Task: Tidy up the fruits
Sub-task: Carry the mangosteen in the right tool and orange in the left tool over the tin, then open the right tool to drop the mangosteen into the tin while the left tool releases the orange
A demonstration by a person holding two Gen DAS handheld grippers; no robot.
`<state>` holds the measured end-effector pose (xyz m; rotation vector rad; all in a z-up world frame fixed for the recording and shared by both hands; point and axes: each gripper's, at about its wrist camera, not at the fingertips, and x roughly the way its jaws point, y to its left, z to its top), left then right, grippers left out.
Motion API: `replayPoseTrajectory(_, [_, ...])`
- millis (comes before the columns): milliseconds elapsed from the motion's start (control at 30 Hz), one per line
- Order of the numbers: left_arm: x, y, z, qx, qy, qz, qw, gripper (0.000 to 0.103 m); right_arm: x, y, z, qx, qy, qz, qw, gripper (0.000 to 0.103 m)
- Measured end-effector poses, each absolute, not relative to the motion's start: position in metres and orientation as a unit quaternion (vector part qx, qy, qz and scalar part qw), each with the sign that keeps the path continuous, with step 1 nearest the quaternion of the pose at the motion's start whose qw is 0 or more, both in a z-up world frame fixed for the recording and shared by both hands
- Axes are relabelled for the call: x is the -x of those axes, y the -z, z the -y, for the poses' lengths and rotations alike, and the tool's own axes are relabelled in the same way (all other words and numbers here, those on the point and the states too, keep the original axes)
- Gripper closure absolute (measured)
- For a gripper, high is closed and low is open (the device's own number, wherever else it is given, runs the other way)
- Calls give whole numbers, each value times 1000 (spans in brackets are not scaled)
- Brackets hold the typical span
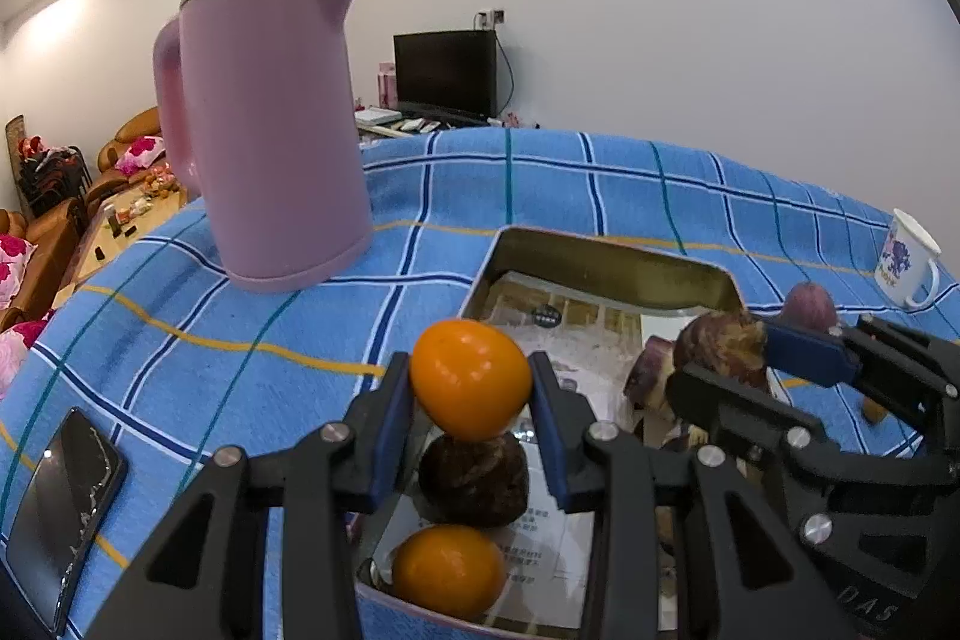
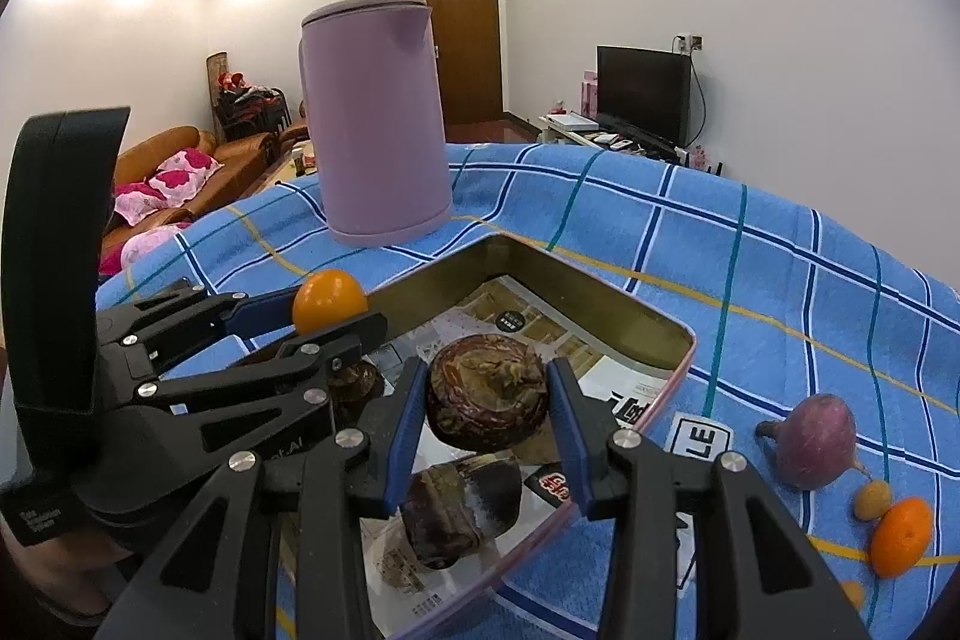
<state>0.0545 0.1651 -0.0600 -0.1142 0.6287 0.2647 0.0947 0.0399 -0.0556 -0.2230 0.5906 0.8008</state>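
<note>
Both tongs were loaded when you reached this moment. Your left tongs (image 1: 471, 379) were clenched on a smooth, egg-shaped orange fruit (image 1: 471, 377), its long axis lying across the jaws, and your right tongs (image 2: 487, 400) were clenched on a round, dark reddish-brown fruit with a rough dried crown (image 2: 487, 391).

Both loads hung directly above the shallow rectangular brass-coloured metal tray lined with printed paper (image 1: 606, 256), so the coming move looked like a straight drop for either hand. Below your left load lay a dark brown round fruit (image 1: 474, 478) and a second orange fruit (image 1: 447, 571) near the tray's closest edge. Under your right load sat a dark, squarish brown fruit (image 2: 459, 511). You likely needed bare paper beside these, not their tops.

Outside the tray, on your right, a purplish bulb-shaped fruit (image 2: 813, 442), a small tan fruit (image 2: 873, 499) and another orange fruit (image 2: 900, 538) lay on the cloth, nearer your right hand.

The bench wore a blue checked cloth (image 1: 600, 184), carrying a tall pink kettle (image 1: 270, 124), a white printed mug (image 1: 909, 259) and a black phone (image 1: 66, 508). Beyond stood a dark television (image 1: 447, 73), brown sofas and a wooden door.
</note>
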Motion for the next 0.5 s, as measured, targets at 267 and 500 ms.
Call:
replayPoseTrajectory(267, [-56, 61, -164, 47, -134, -315, 938, 63, -96, 59, -39, 107, -387, -292, 868, 61])
replayPoseTrajectory(500, [-57, 62, -163, 41, -134, -318, 938, 63, -96, 62, -39, 108, -390, -297, 865, 61])
